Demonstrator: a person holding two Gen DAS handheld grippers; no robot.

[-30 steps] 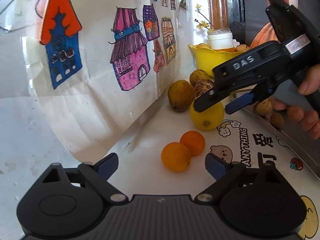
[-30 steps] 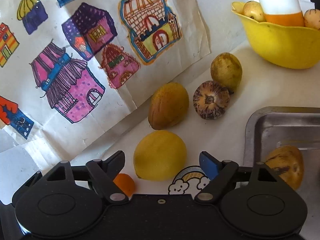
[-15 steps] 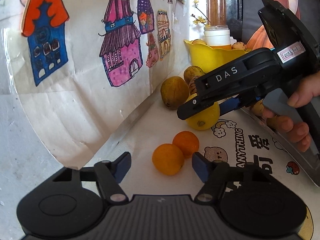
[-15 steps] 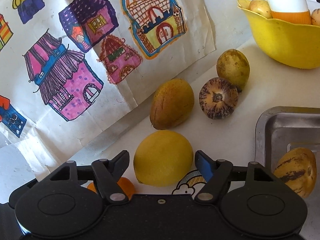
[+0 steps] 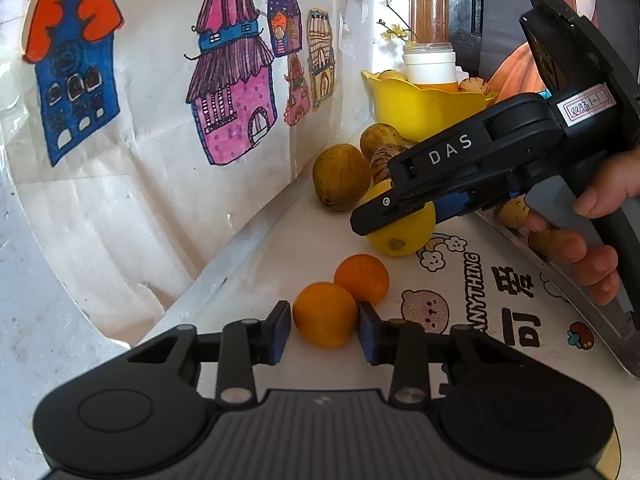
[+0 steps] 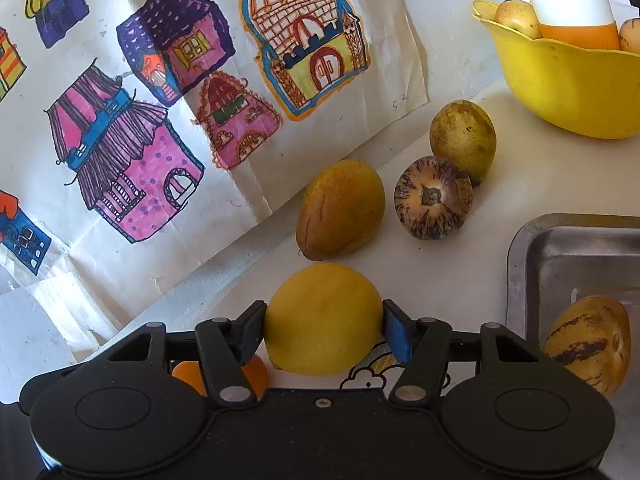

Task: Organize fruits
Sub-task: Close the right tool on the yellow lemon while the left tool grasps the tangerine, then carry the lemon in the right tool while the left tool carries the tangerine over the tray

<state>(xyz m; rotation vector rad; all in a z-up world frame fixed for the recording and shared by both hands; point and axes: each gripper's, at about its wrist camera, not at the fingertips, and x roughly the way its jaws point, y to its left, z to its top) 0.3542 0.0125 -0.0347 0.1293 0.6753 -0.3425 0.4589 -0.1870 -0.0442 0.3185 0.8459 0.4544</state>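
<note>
Two small oranges lie on the white tabletop. My left gripper (image 5: pixel 323 332) is closing around the nearer orange (image 5: pixel 325 314), and its blue pads touch both sides. The second orange (image 5: pixel 362 278) rests just behind it. A large yellow lemon (image 6: pixel 323 318) sits between the fingers of my right gripper (image 6: pixel 324 328), whose jaws are closing with both pads against the fruit. In the left wrist view the right gripper (image 5: pixel 400 216) reaches over the lemon (image 5: pixel 400 236), held by a person's hand (image 5: pixel 580 240).
Behind the lemon lie a brown-green fruit (image 6: pixel 340 210), a purple-striped fruit (image 6: pixel 434 198) and a greenish one (image 6: pixel 462 140). A yellow bowl (image 6: pixel 568 92) holds fruit and a jar (image 6: pixel 568 0). A metal tray (image 6: pixel 532 248) at right holds a striped yellow fruit (image 6: pixel 588 344). Drawings of houses (image 6: pixel 160 120) cover the wall.
Both grippers have narrowed from wide open. The left pads came in onto the nearer orange and the right pads onto the lemon. The left gripper has edged closer to the oranges.
</note>
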